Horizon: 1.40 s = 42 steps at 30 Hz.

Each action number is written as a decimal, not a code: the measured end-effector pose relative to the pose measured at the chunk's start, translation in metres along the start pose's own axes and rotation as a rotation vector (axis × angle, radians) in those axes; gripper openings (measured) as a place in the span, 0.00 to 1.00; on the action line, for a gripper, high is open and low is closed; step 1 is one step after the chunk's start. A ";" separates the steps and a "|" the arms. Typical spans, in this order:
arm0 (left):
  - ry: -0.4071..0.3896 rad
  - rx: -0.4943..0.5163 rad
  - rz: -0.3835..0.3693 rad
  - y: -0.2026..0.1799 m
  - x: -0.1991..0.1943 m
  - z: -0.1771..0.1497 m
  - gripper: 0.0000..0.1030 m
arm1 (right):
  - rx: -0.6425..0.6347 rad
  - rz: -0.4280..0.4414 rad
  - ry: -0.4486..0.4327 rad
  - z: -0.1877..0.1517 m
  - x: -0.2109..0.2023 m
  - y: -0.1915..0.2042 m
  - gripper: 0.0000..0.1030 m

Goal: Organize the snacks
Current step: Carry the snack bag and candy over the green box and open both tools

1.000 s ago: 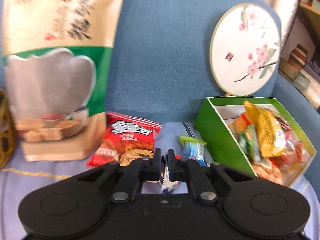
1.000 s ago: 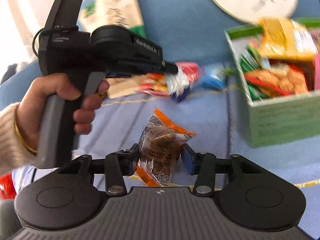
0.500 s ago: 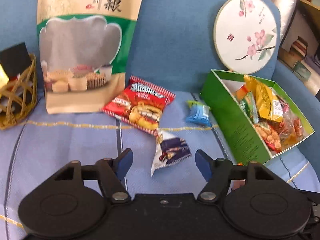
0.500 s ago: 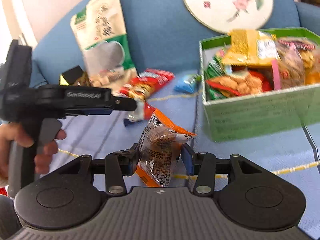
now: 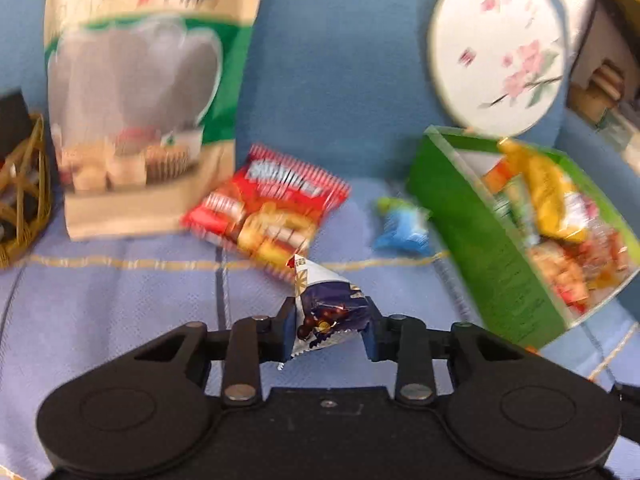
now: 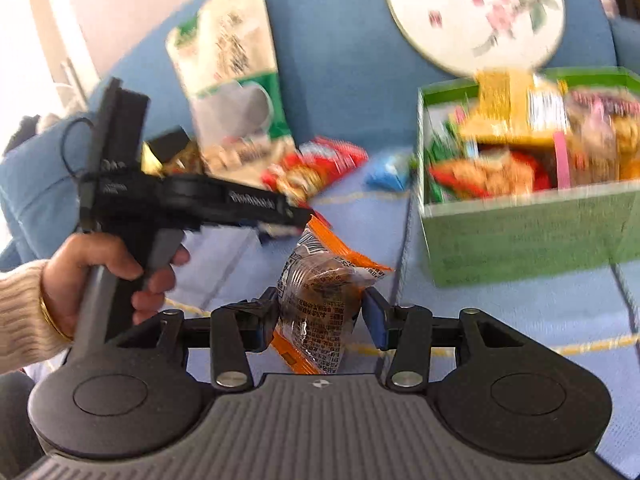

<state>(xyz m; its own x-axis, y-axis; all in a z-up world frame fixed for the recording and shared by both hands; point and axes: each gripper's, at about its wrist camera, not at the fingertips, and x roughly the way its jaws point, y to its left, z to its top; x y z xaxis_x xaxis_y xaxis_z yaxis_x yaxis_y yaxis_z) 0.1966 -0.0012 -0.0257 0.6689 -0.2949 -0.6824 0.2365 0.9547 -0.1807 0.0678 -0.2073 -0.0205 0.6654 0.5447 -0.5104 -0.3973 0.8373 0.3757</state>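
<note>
Navy packet (image 5: 328,312) between left claw (image 5: 330,330) (closing).

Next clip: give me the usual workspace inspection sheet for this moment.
Surface: blue sofa seat, light checked cover.
Job's things: green box full of snacks; red packet and blue candy loose on the seat; big pouch leaning on the backrest.
Clutter: round fan; wicker basket.
Grippers: left hand-held gripper closing around a dark blue packet; right hand-held gripper shut on an orange-edged snack.
Cables: thin black loop on the left tool.
Surroundings: shelves at right, blurred.
</note>
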 end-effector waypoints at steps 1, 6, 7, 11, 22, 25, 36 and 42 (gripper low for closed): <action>-0.026 -0.003 -0.019 -0.004 -0.008 0.003 0.48 | -0.001 0.002 -0.026 0.004 -0.005 -0.001 0.76; -0.124 -0.045 -0.160 -0.031 -0.039 0.028 0.50 | -0.013 -0.079 -0.206 0.027 -0.037 -0.018 0.76; -0.140 -0.041 -0.180 -0.038 -0.042 0.032 0.50 | -0.011 -0.107 -0.238 0.031 -0.043 -0.025 0.76; -0.183 -0.005 -0.274 -0.080 -0.047 0.044 0.50 | -0.028 -0.261 -0.352 0.048 -0.059 -0.055 0.76; -0.168 0.048 -0.347 -0.161 -0.004 0.060 0.51 | 0.034 -0.510 -0.439 0.067 -0.072 -0.122 0.76; -0.165 0.040 -0.324 -0.162 0.011 0.061 0.52 | 0.003 -0.557 -0.398 0.065 -0.059 -0.129 0.77; -0.174 0.000 -0.227 -0.114 -0.002 0.036 1.00 | -0.023 -0.581 -0.360 0.061 -0.066 -0.130 1.00; -0.174 0.008 -0.159 -0.076 -0.032 0.002 1.00 | -0.035 -0.494 -0.302 0.055 -0.058 -0.116 1.00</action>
<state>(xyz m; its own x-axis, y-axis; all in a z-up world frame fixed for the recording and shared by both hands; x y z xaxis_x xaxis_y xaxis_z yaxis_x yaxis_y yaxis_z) 0.1590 -0.0645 0.0111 0.7343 -0.4445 -0.5131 0.3533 0.8956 -0.2702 0.1101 -0.3384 0.0081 0.9262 0.0558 -0.3729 -0.0112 0.9926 0.1207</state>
